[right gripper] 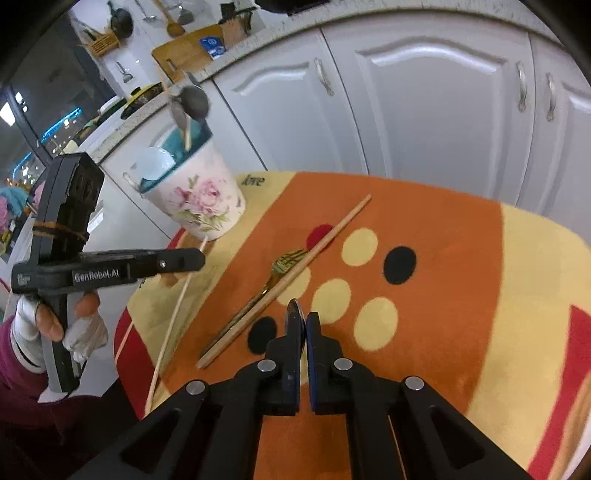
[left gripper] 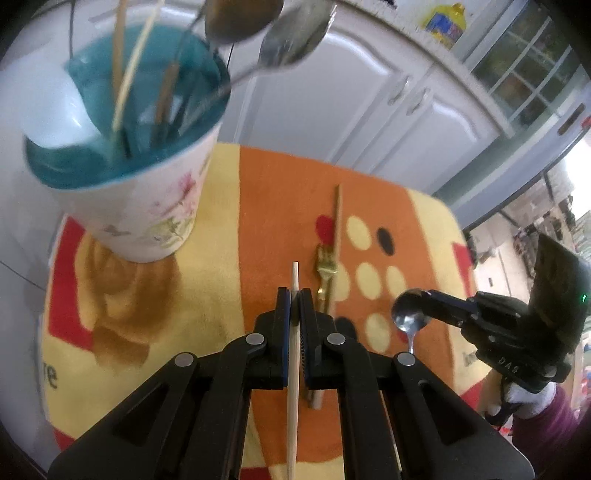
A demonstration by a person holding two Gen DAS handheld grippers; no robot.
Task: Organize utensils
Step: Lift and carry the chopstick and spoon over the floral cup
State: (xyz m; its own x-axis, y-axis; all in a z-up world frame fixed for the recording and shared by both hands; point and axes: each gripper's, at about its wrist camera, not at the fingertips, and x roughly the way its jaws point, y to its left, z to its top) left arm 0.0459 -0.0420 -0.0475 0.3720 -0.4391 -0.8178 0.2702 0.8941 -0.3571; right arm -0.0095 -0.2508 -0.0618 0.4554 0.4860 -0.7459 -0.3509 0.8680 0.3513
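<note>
My left gripper (left gripper: 294,295) is shut on a thin wooden chopstick (left gripper: 293,369), held above the mat, right of the floral cup (left gripper: 147,214). The cup, teal inside, holds spoons, chopsticks and a white ladle. My right gripper (right gripper: 303,321) is shut on a metal spoon (left gripper: 410,308), its bowl edge showing between the fingers (right gripper: 294,314). A gold fork (right gripper: 284,264) and a second chopstick (right gripper: 295,273) lie side by side on the mat. In the right wrist view the left gripper (right gripper: 195,260) holds its chopstick (right gripper: 173,317) near the cup (right gripper: 199,199).
An orange, yellow and red patterned mat (right gripper: 424,206) covers the small table. White cabinet doors (right gripper: 424,110) stand behind it. A counter with a cutting board (right gripper: 184,51) and a yellow bottle (left gripper: 445,24) is further back. The table edge drops off at the left.
</note>
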